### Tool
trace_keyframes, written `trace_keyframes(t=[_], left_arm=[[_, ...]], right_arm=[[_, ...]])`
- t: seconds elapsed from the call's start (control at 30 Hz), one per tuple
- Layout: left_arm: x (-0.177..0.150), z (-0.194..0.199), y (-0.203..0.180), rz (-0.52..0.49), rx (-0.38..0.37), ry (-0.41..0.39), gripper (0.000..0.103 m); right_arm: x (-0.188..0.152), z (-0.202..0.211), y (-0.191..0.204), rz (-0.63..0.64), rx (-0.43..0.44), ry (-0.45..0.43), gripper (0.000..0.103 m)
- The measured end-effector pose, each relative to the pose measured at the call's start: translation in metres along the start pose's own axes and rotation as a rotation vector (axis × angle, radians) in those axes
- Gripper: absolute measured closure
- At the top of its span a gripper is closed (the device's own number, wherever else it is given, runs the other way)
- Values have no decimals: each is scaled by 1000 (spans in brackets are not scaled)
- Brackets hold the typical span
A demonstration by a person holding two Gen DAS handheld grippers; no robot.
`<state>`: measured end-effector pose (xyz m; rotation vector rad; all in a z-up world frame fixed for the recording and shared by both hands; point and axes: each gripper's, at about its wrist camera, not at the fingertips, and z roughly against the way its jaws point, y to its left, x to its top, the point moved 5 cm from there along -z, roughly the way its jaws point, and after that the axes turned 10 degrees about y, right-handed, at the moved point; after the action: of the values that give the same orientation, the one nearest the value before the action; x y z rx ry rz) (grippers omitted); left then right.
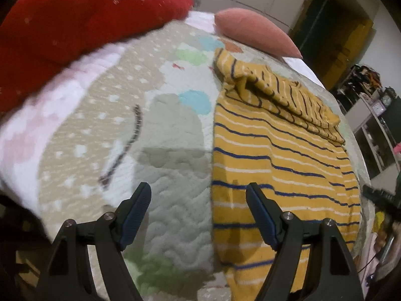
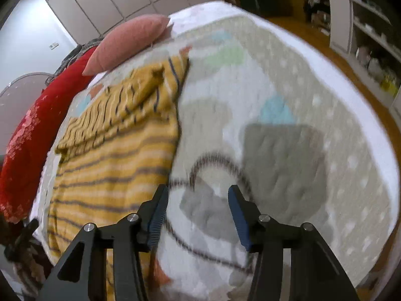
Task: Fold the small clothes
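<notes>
On the bed's quilt (image 1: 173,200) the striped garment (image 1: 275,165) lies flat for folding, left gripper (image 1: 199,195) and right gripper (image 2: 198,202) both open, empty.

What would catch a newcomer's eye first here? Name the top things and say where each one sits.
The mustard yellow striped garment stands out first, spread flat on the patterned quilt with one part folded over its far end. Behind it a pink pillow lies at the far edge of the bed, with a bright red blanket bunched beside it. Both the left gripper and right gripper hover open over the bed, holding nothing.
</notes>
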<state>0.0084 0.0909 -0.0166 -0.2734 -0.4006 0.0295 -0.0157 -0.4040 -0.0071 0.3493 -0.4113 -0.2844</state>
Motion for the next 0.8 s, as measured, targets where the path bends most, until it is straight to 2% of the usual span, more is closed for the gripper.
trace_keyframes(t=[0.07, 0.17, 0.27, 0.33, 0.43, 0.53, 0.63, 0.7, 0.73, 0.77, 0.8], left_arm=[[3, -17, -6, -2, -66, 46, 26], [4, -26, -19, -20, -96, 31, 17], [-5, -28, -40, -38, -210, 43, 17], [-15, -29, -52, -59, -237, 41, 17], [-35, -28, -65, -100, -253, 30, 17], [-56, -25, -71, -109, -299, 34, 17], [-70, -22, -72, -107, -297, 32, 18], [-71, -20, -67, -66, -275, 39, 37], [-69, -20, -63, -45, -250, 50, 73], [-68, -20, -57, -17, -238, 70, 89], [-66, -19, -51, 22, -270, 79, 89]], right_arm=[[-15, -11, 3, -21, 76, 22, 49], [-30, -19, 17, -21, 168, 12, 47], [-45, -31, 39, -21, 348, 59, 47], [-58, -44, 55, -30, 457, 98, 47], [-73, -46, 66, -22, 497, 76, 47], [-92, -49, 73, -35, 583, 111, 47], [-118, -54, 80, -32, 592, 135, 47], [-129, -55, 85, -35, 563, 127, 51], [-134, -56, 87, -33, 527, 121, 66], [-137, -57, 90, -29, 482, 117, 76], [-139, -57, 88, -22, 433, 118, 90]])
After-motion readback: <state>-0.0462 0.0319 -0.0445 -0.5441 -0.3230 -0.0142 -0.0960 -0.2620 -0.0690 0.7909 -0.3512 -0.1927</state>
